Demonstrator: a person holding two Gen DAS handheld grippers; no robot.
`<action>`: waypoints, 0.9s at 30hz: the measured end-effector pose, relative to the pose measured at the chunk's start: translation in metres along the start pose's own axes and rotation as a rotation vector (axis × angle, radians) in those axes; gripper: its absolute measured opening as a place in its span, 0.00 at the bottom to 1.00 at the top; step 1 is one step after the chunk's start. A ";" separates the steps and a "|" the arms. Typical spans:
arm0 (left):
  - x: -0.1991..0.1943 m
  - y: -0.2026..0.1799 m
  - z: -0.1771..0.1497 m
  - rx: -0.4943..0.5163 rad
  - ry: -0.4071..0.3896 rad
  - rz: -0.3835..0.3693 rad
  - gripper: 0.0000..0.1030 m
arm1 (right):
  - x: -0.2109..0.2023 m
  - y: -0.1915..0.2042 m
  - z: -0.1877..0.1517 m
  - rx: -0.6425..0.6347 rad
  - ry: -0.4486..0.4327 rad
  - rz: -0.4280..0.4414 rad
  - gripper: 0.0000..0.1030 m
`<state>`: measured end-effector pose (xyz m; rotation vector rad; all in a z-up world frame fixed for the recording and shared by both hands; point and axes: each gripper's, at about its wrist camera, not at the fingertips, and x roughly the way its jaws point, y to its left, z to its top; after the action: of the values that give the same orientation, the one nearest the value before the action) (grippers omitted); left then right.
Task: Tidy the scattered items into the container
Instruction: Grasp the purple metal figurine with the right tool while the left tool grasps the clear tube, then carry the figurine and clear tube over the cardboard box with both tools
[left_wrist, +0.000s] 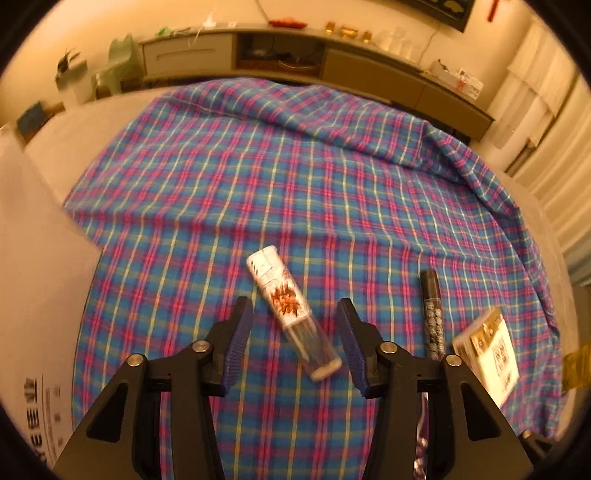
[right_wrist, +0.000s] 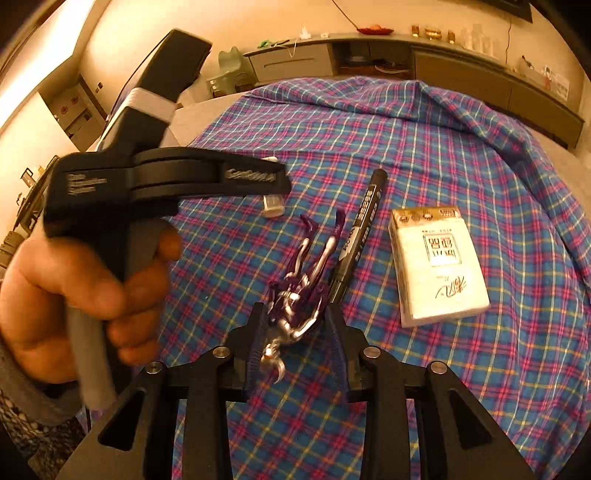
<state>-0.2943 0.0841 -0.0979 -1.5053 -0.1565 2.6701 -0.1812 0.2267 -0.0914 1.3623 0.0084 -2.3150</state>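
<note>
A white lighter-like tube (left_wrist: 291, 312) with a red-brown print lies on the plaid cloth between the open jaws of my left gripper (left_wrist: 295, 325), not gripped. A black marker (left_wrist: 433, 314) and a white tissue pack (left_wrist: 487, 354) lie to its right. In the right wrist view my right gripper (right_wrist: 295, 325) is open around a purple-and-silver toy figure (right_wrist: 299, 299) that lies on the cloth. The marker (right_wrist: 360, 229) and tissue pack (right_wrist: 436, 266) lie to the right of it. The left gripper's body, held by a hand (right_wrist: 74, 288), fills the left of that view, with the tube's end (right_wrist: 274, 205) showing under it.
A blue-pink plaid cloth (left_wrist: 295, 177) covers the table. A white cardboard box (left_wrist: 33, 314) stands at the left edge in the left wrist view. A long cabinet (left_wrist: 280, 55) with small items runs along the far wall.
</note>
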 end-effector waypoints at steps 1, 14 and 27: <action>0.000 -0.002 -0.001 0.020 -0.013 0.005 0.49 | 0.003 -0.001 0.000 0.003 -0.004 -0.005 0.51; -0.030 0.028 -0.032 0.023 -0.028 -0.071 0.19 | 0.012 -0.002 0.000 0.075 -0.027 0.030 0.22; -0.087 0.042 -0.072 0.016 -0.025 -0.155 0.19 | -0.011 -0.001 -0.017 0.165 -0.034 0.103 0.19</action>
<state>-0.1880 0.0362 -0.0668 -1.3940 -0.2425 2.5628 -0.1627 0.2357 -0.0911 1.3674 -0.2632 -2.2939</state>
